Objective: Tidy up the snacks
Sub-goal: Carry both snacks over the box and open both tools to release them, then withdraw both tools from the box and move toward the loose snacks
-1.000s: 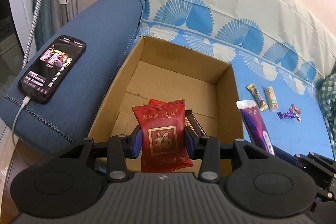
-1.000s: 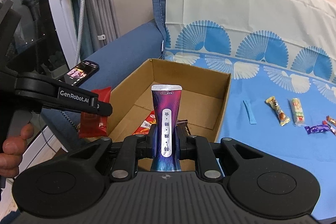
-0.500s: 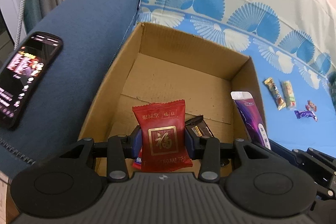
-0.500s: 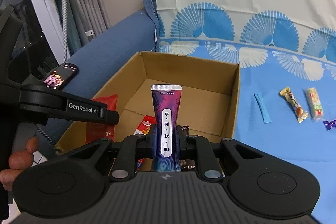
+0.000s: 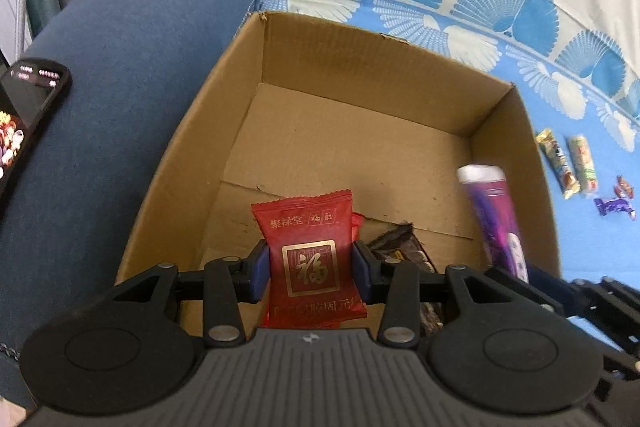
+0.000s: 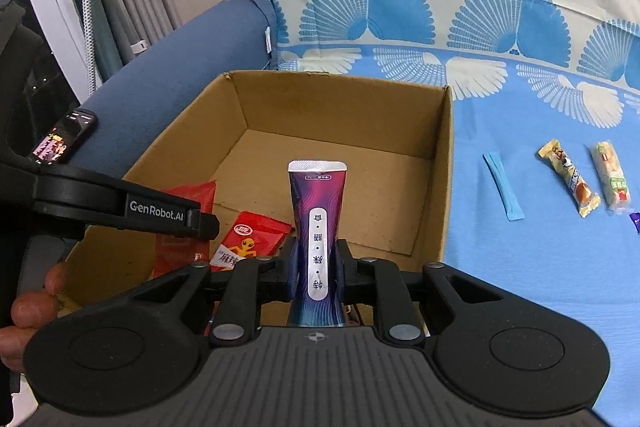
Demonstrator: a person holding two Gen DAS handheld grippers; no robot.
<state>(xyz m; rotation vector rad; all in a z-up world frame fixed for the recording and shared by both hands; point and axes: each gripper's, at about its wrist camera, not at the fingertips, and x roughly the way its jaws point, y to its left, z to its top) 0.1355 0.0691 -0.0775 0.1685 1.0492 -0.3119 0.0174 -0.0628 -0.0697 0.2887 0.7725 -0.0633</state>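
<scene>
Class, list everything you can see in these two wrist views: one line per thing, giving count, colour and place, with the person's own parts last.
Cardboard box: 1, brown, open, on the blue sofa cover.
Red packet: 1, red with gold print, clamped over the box.
Purple pouch: 1, purple, clamped upright over the box.
Alien packet: 1, red, on the box floor.
Dark wrapper: 1, brown-black, on the box floor.
Blue stick: 1, light blue, right of the box.
Snack bars: 2, yellowish, further right.
Phone: 1, black, lit, on the armrest.
Left gripper: black, blue pads.
Right gripper: black.
Hand: 1, lower left.
</scene>
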